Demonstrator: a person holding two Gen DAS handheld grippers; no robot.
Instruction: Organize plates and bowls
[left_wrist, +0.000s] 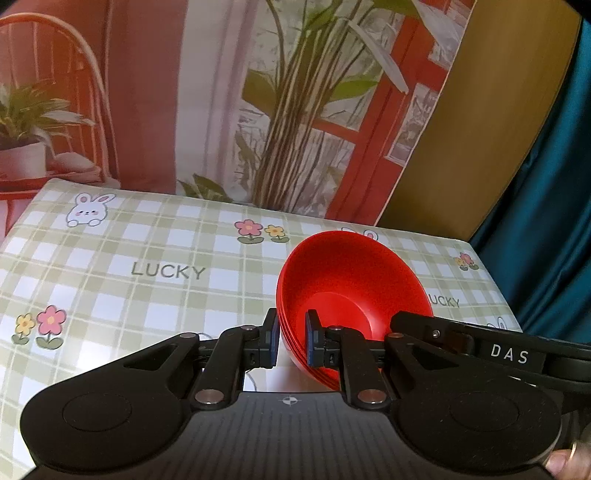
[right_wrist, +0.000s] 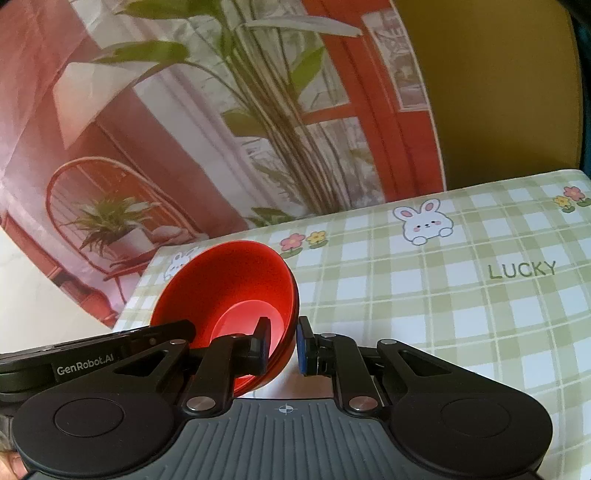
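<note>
Behind everything, a printed backdrop (left_wrist: 207, 92) of plants and a red window frame. Below it, a tabletop (left_wrist: 122, 266) under a green checked cloth with rabbits, flowers and the word LUCKY, bare of any other dishes as far as either view reaches; no plates in sight. Toward the far right corner in the left view and the far left corner in the right view, a stack of red bowls (left_wrist: 351, 280), nested one inside another with several rims showing at the near side, tilted and seemingly lifted clear of the cloth, though not certain from these angles. Pinched at opposite rims: left tongs (left_wrist: 291, 341) closed on the stack wall, one pad inside and one outside; right tongs (right_wrist: 282, 345) likewise closed on the other rim. Judging by this, bowls already gathered into one pile and mid-carry; setting the pile down still left, plates unaccounted for.
</note>
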